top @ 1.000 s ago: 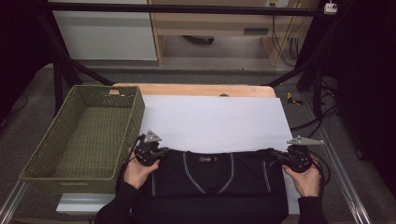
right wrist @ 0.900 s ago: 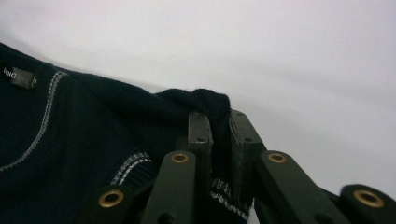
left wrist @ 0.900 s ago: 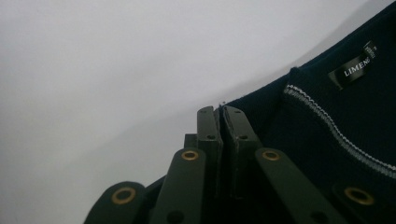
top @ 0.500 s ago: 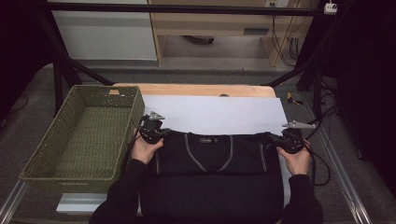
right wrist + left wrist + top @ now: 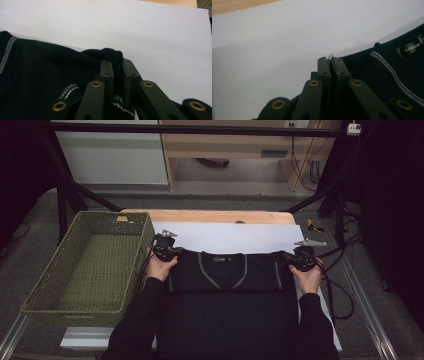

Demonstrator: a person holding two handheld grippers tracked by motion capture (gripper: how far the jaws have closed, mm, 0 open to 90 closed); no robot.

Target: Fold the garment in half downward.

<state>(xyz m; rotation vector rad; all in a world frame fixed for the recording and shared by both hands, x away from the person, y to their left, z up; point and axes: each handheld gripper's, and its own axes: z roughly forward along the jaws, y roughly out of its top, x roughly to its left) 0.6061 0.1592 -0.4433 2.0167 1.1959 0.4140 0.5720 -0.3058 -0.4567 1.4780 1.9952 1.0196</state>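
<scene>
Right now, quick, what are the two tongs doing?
Left tongs: closed, pinching the shoulder of the dark sweater.
Right tongs: closed on the sweater's other shoulder, cloth bunched between them.

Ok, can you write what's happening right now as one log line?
left gripper: shut on sweater | right gripper: shut on sweater | sweater: flat on white sheet | basket: left

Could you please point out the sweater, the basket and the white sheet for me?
Sweater (image 5: 225, 290): high view, on the chest below the V-neck.
Basket (image 5: 90, 267): high view, on its woven floor.
White sheet (image 5: 230, 237): high view, on the bare part beyond the collar.
</scene>
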